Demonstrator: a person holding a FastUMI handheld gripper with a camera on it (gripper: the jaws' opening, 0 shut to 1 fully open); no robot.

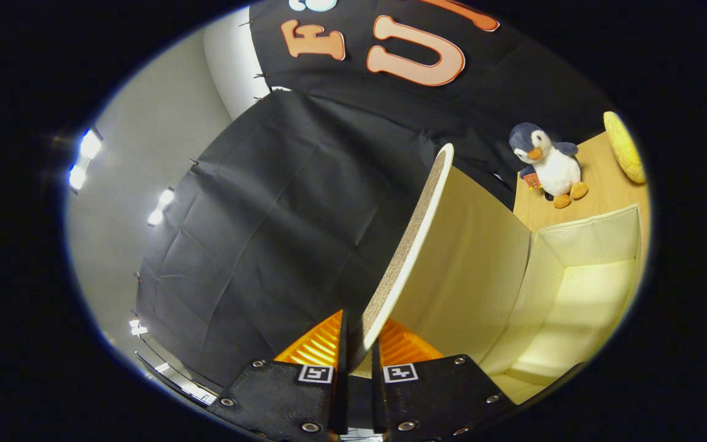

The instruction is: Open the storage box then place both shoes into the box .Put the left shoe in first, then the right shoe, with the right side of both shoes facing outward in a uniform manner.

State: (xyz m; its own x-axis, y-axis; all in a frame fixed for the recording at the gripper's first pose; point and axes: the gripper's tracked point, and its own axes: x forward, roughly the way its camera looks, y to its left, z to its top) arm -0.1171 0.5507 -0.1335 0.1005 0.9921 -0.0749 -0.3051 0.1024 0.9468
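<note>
The gripper [358, 344] has its jaws closed on the near edge of the lid [427, 245], both fingers pressing it, the lid raised steeply. Risk: the thin edge may slip out and the lid drop shut. To the right, the storage box [574, 288] stands open on the table [599, 184]; its visible interior holds nothing. Far right sits a toy penguin [547, 162].

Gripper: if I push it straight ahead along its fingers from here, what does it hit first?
The gripper is shut on the box lid, which runs on ahead between the fingers. Beyond the lid's far edge, the black cloth wall looks next, though depth is unclear.
</note>
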